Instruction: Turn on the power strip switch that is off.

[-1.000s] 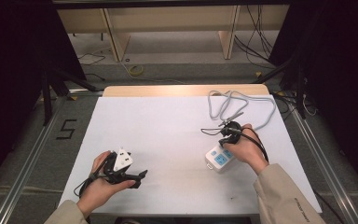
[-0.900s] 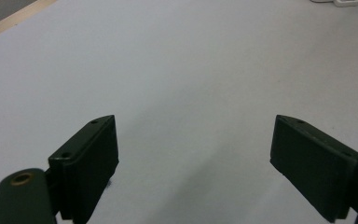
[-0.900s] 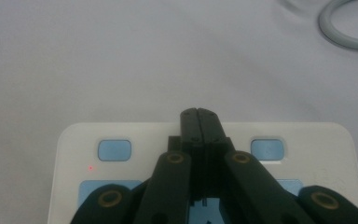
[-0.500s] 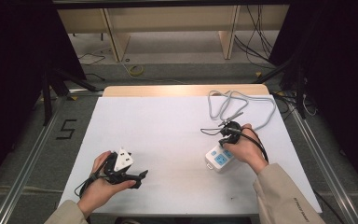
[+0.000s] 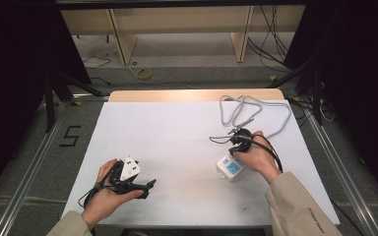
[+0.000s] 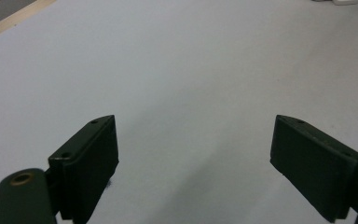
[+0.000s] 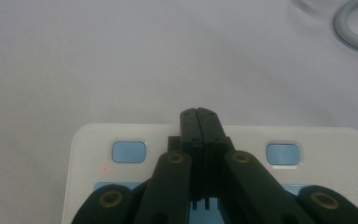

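A white socket block (image 5: 230, 168) with pale blue buttons lies on the white table cover (image 5: 177, 137), right of centre. My right gripper (image 5: 237, 147) is held over it. In the right gripper view its jaws (image 7: 200, 114) are shut flat against each other with nothing between them, their tips above the block's top face (image 7: 326, 140) between two blue buttons. A small red light (image 7: 105, 170) glows on the block. My left gripper (image 5: 149, 189) rests low at the front left. Its jaws (image 6: 195, 140) stand wide open over bare cover.
A grey cable (image 5: 246, 110) lies looped at the back right of the table, and one bend of the cable (image 7: 354, 28) is beyond the block. A wooden strip (image 5: 192, 95) edges the table's far side. Metal rails (image 5: 24, 172) run along both sides.
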